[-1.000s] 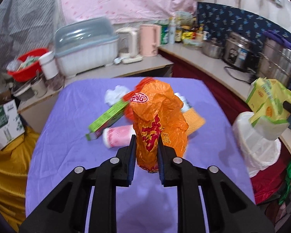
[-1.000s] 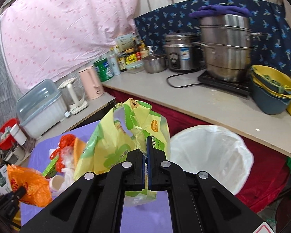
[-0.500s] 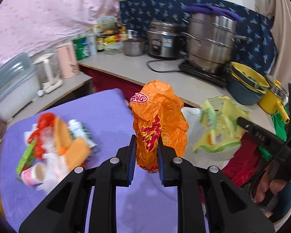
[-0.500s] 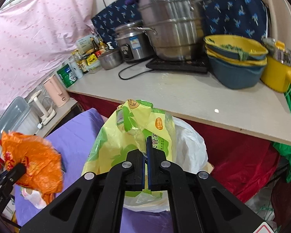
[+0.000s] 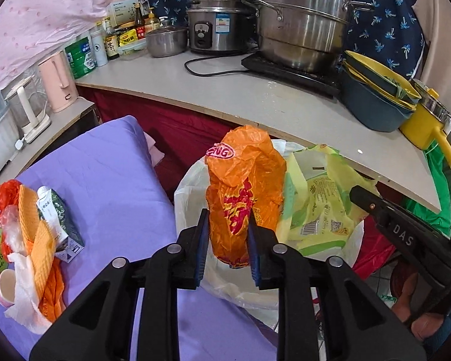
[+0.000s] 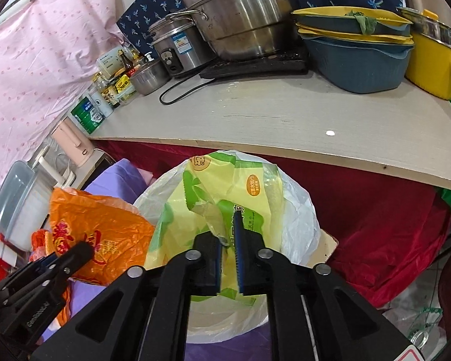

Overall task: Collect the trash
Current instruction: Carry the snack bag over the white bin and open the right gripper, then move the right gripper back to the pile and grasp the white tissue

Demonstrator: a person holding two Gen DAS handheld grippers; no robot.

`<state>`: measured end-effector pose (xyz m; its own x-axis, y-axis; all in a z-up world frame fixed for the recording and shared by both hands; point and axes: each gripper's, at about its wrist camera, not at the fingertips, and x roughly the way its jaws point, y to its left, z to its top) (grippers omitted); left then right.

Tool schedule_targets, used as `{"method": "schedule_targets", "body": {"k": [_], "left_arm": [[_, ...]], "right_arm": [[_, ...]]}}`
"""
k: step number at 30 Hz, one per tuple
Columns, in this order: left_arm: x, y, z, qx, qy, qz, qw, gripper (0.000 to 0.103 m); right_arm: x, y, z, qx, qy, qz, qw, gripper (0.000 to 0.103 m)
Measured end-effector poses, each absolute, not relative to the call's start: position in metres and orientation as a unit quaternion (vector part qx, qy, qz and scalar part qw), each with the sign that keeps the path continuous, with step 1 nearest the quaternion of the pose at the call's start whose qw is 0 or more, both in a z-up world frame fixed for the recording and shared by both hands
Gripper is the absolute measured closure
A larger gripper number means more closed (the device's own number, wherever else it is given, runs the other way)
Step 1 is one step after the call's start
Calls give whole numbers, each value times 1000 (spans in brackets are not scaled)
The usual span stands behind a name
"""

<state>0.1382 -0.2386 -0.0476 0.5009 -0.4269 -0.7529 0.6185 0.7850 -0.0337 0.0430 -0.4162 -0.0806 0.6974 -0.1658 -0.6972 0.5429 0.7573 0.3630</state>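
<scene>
A purple cloth (image 5: 111, 186) is covering the table, and a grey counter (image 5: 255, 99) is curving round behind it with a dark red skirt hanging below. Steel pots (image 5: 300, 21), a rice cooker (image 5: 216, 24), bottles (image 5: 111, 42), a pink kettle (image 5: 58, 81) and stacked blue-and-yellow basins (image 5: 375, 96) are crowding the counter; pink sheeting (image 6: 30, 60) is hanging at the back.

The bin (image 5: 189, 192), lined in white plastic, is standing just beside the table's edge, in the gap between table and counter. The cloth between the bin and a litter pile (image 5: 30, 240) at the left is lying bare. The counter's lip is hanging close above the bin's far rim.

The left gripper (image 5: 228, 240) is hanging over the bin's mouth with an orange bag (image 5: 243, 186) standing upright between its jaws, long axis vertical, printed top pointing up. Its jaws have just been opening, and the pads are still sitting against the bag's sides, so it is gripping loosely.

The right gripper (image 6: 229, 258) is pointing down over the bin just beside the orange bag. Its jaws have just been opening; a yellow-green bag (image 6: 225, 195) is lying crumpled between them and spreading over the liner. A gap is showing between the pads, and I cannot tell whether either pad is still pinching the film.
</scene>
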Motion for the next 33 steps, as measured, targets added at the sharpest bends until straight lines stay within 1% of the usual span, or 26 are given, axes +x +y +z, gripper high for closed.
{"method": "schedule_targets", "body": {"k": [2,3,4,5,7,10,13,14,17,21,25,27,31,33], "left_arm": [[140,-239,-50,121,397,-301,858,66],[141,-238,-50,119,397,-302,858,65],[141,-237,-50,117,396,-303,859,61],[141,-236,-49,116,395,-303,859,55],[141,-232,-46,112,389,-300,864,46],[142,-227,-40,106,383,-295,869,37],[142,-220,-35,99,381,-289,872,36],[142,-217,-33,98,380,-287,874,35],[142,-206,-26,93,374,-276,880,30],[142,-190,-18,89,365,-263,889,30],[141,-170,-11,84,359,-247,896,27],[141,-158,-10,79,361,-238,898,27],[141,-131,-8,69,363,-214,904,23],[140,-117,-9,65,365,-202,906,19]], "right_arm": [[43,-419,-81,291,329,-202,875,78],[43,-419,-79,293,327,-202,875,76],[42,-419,-77,294,323,-203,877,71],[40,-418,-75,293,318,-204,878,67],[37,-418,-68,293,309,-202,882,62],[34,-414,-59,291,299,-197,887,59],[34,-409,-51,286,293,-192,892,57],[35,-408,-50,283,293,-191,893,55],[40,-403,-47,272,296,-191,896,54],[43,-398,-42,273,294,-188,896,54],[41,-385,-36,270,291,-182,900,48],[40,-376,-33,262,293,-179,902,48],[38,-355,-29,255,297,-165,905,44],[38,-341,-28,251,300,-155,907,44]]}}
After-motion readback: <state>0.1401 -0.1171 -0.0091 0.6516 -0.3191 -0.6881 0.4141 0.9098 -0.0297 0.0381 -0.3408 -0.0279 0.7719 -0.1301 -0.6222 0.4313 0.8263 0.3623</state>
